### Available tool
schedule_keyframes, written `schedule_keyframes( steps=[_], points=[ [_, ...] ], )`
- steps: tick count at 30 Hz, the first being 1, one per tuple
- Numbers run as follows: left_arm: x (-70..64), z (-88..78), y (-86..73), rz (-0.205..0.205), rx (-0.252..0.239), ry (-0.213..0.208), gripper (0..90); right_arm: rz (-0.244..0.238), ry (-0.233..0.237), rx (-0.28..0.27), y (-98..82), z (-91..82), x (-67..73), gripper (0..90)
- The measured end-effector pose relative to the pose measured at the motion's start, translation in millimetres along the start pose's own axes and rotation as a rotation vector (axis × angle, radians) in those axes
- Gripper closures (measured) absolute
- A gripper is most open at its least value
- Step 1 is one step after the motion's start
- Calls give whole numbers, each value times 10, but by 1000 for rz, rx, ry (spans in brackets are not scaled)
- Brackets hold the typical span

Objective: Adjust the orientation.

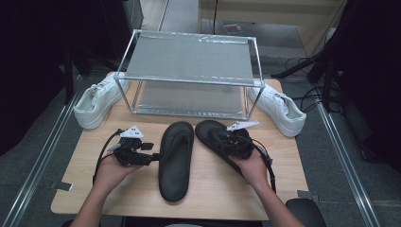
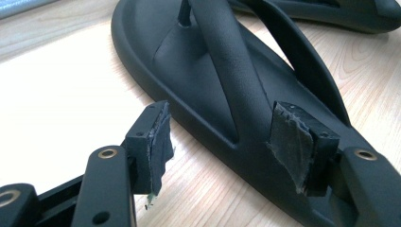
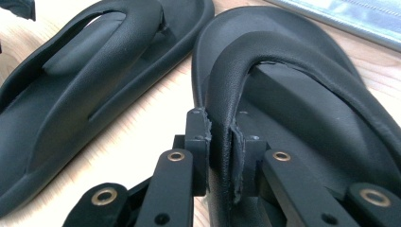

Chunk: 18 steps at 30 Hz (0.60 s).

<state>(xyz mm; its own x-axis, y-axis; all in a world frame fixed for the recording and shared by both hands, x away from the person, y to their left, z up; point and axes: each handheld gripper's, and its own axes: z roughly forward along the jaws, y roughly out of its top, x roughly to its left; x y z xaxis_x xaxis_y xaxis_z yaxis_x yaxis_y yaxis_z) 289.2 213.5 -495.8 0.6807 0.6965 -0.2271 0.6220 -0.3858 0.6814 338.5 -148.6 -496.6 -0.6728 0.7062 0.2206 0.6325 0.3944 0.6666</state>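
A white sneaker [image 1: 96, 100] is seen at the table's [image 1: 94, 189] far left corner, partly over the edge, beside the left end of a metal-framed two-tier rack [image 1: 189, 75] set along the far edge.

Toward the left side of the table, the left gripper [image 1: 150, 156] is held in the person's left hand [image 1: 109, 171]. Its jaws are spread wide, as shown in the left gripper view [image 2: 229, 142]; one pad [image 2: 158, 142] hangs over bare wood beside the sole's rim and the other pad [image 2: 291, 139] over the sole, with the strap base between them, and nothing is gripped.

The left flip-flop [image 1: 176, 158] is laid flat at the middle of the table, toe toward the rack.

Just to its right, the right flip-flop [image 1: 215, 135] is angled with its toe near the other's toe. Its strap [image 3: 222, 118] is pinched between the nearly closed jaws of the right gripper [image 3: 221, 146], carried in the right hand [image 1: 253, 168].

A second white sneaker [image 1: 279, 108] is placed at the far right corner, next to the rack.
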Motion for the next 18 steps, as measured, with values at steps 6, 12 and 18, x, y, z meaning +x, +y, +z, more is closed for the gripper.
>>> schedule_keyframes(
  steps=[6,12,18],
  points=[
    [-4,10,-29,-10,4,-1,385,6,-8,3,26,90,15,805],
    [21,53,-34,-7,8,0,403,2,15,-32,36,68,15,715],
    [40,106,-48,-12,22,-14,504,-21,37,-86,36,-173,-38,731]
  ],
)
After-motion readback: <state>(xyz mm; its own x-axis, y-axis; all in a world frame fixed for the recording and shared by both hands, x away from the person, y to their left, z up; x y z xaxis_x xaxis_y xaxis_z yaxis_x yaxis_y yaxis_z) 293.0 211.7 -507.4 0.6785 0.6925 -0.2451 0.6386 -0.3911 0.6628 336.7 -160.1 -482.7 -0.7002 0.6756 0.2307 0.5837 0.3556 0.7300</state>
